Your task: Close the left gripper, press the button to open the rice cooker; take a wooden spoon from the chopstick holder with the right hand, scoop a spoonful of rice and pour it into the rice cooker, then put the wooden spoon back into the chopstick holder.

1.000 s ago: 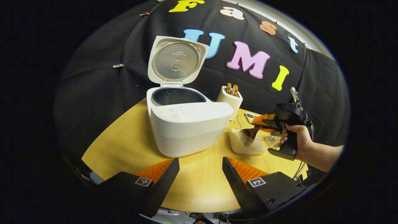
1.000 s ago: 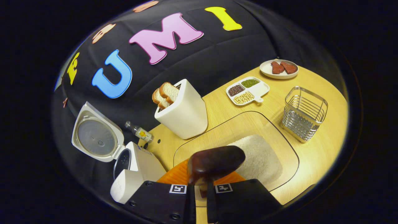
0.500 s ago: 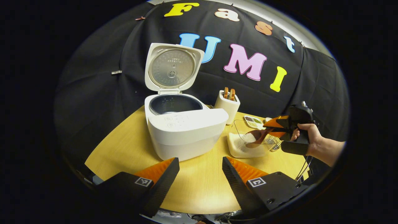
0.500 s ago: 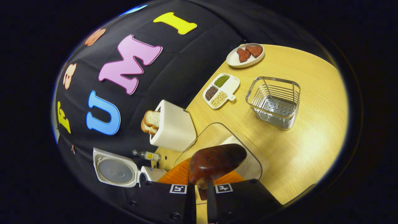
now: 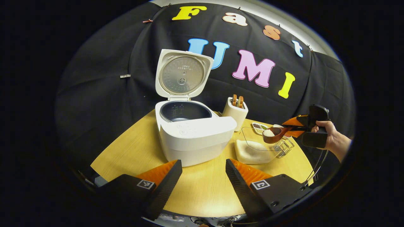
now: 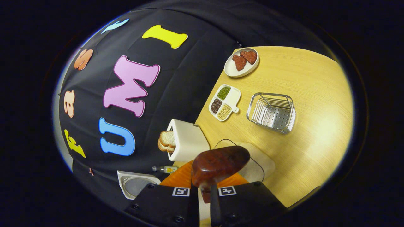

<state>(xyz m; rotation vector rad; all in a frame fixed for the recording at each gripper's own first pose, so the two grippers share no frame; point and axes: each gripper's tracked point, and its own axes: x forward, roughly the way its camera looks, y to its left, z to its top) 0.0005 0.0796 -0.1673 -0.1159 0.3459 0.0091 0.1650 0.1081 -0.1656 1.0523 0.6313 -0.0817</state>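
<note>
Rice cooker (image 5: 192, 135): lid raised, on bench (image 5: 132, 151). Wooden spoon (image 5: 274, 135): rice-loaded, right of cooker, above rice container (image 5: 255, 151), clamped in right gripper (image 5: 295, 127) fingers. Left gripper (image 5: 203, 176): fingers apart, empty.

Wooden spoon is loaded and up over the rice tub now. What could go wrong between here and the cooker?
1. The wooden spoon carries rice and is held by its handle in the right gripper; tilting on the way could spill grains on the table.
2. The rice cooker has a raised front rim, so a low approach might clip it.
3. The toaster stands beside the cooker, near the likely path.
</note>
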